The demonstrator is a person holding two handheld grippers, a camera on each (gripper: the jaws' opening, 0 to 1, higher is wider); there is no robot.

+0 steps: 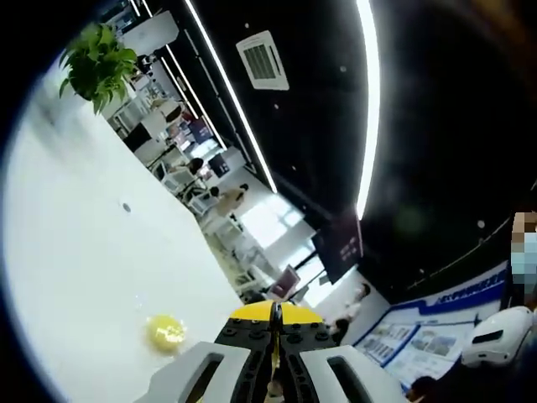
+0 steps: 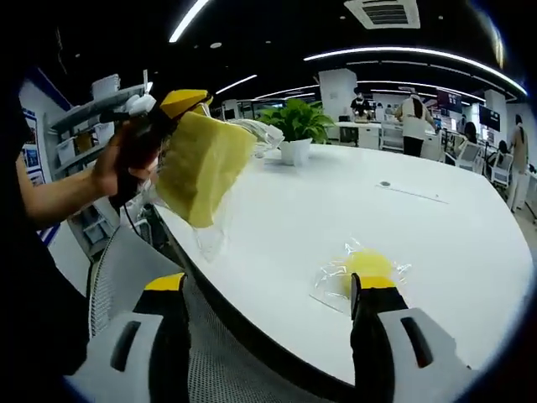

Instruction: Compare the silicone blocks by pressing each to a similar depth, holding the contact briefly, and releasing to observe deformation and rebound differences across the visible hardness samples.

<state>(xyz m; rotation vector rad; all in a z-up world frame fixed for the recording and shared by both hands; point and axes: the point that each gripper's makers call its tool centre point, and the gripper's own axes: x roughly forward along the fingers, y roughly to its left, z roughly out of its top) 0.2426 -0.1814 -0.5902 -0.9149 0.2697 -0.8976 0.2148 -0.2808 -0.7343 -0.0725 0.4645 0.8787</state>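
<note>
Left gripper (image 2: 180, 105) lifted over table (image 2: 352, 210) edge, jaws squeezing top of big yellow block in clear bag (image 2: 201, 164). Right gripper (image 2: 268, 294) jaws spread wide, holding nothing. 1 small yellow block in wrap (image 2: 369, 267) lying on white table, near right jaw tip.

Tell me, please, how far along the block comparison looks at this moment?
Early, by the look of it. No pressing is under way. In hand: the left tool is shut on a yellow block in clear wrap, lifted off the white table. Left to do: a second wrapped yellow block lies on the table by the open right tool, untouched.
</note>
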